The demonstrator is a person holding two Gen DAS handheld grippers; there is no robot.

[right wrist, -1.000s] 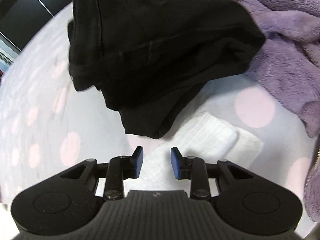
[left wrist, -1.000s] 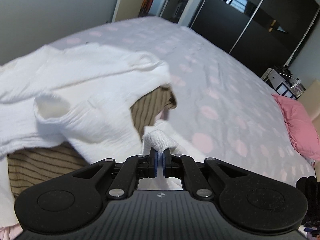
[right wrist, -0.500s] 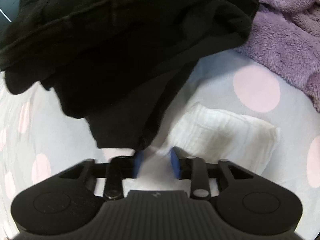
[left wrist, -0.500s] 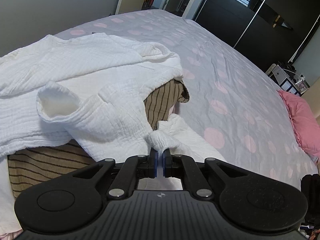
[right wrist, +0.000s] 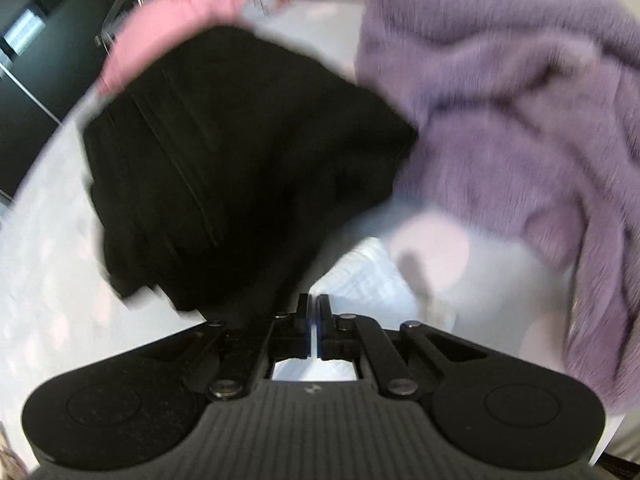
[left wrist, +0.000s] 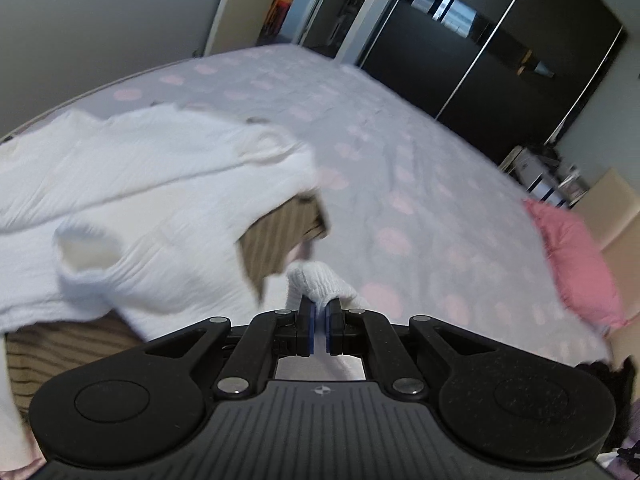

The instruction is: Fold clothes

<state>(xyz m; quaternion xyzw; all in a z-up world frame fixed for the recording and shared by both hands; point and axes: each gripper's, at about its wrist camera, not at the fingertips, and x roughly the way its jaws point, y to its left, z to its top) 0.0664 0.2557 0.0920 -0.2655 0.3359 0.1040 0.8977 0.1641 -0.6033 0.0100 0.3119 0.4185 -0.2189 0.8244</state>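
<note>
While only the right view shows the purple fleece [right wrist: 520,92], both grippers [left wrist: 319,312] [right wrist: 314,306] pinch the white garment [left wrist: 132,200] at their closed tips.

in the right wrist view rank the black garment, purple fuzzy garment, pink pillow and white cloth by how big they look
1. black garment and purple fuzzy garment: too close to call; the purple one runs off frame
2. pink pillow, partly hidden
3. white cloth, mostly hidden behind the gripper
</note>
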